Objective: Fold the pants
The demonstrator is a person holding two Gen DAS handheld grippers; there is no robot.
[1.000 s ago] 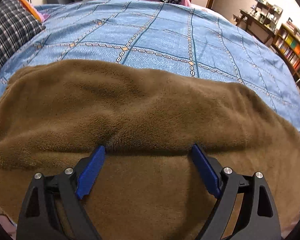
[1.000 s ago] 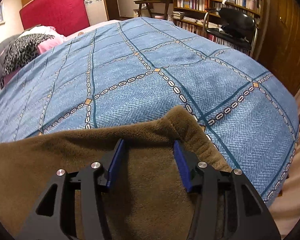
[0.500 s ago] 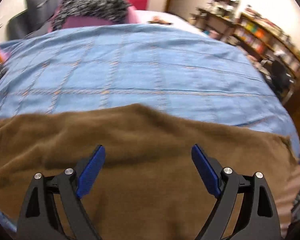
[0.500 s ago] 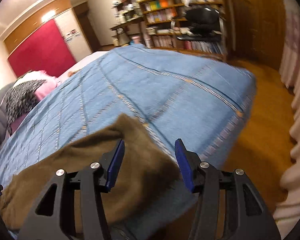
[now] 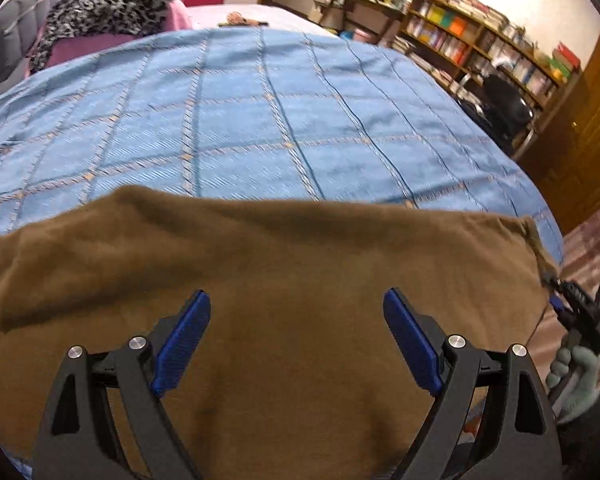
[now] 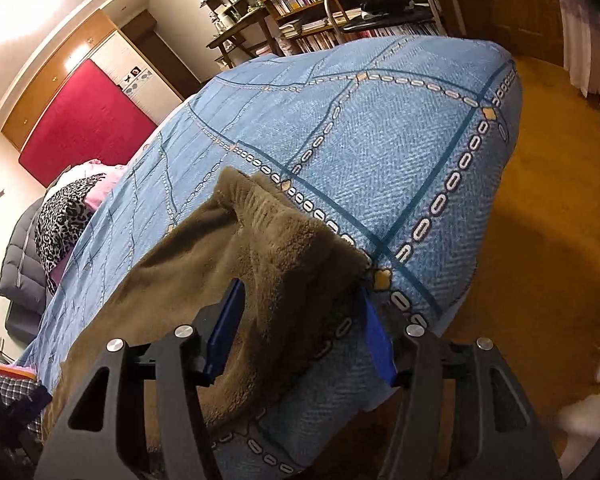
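Brown fleece pants lie lengthwise across the near edge of the bed, one gripper above the middle and one at the right end.

The blue quilted bedspread with a chain-pattern grid point(image 5: 284, 128) carries the brown fleece pants point(image 5: 284, 264), whose long axis runs left to right along the bed's near edge. Their right-hand end, a ribbed hem point(image 6: 260, 216), sits at the bed corner. The left gripper point(image 5: 296, 332) hovers over the mid-length of the cloth, angled steeply down, its blue pads wide apart and gripping nothing. The right gripper point(image 6: 300, 320) is the nearer one to the hem: it points down at the corner, jaws opening, with the edge of the fleece between them and no visible pinch. A gloved hand point(image 5: 572, 376) carries it. Judged from this layout, any end-over-end fold must start from the hem.
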